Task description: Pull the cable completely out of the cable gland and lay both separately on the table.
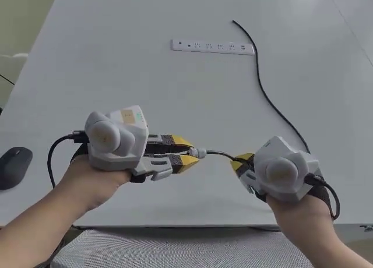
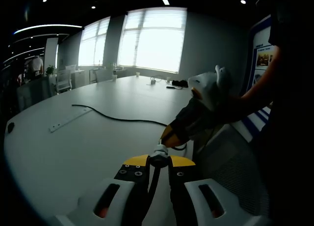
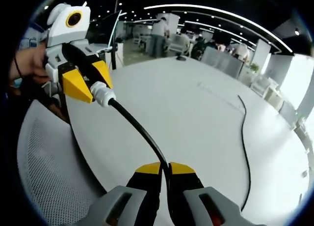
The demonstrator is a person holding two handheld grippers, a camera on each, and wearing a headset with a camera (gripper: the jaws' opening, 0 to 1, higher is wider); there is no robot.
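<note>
I hold 2 tongs above the near edge of the white worktop, tips facing each other. My left tongs are closed narrow on a pale cable gland, which pokes out past their yellow tips. A short black cable runs from the gland's end across the gap to my right tongs, which pinch it tight. Farther back on the worktop lie a white power strip and a black cord.
</note>
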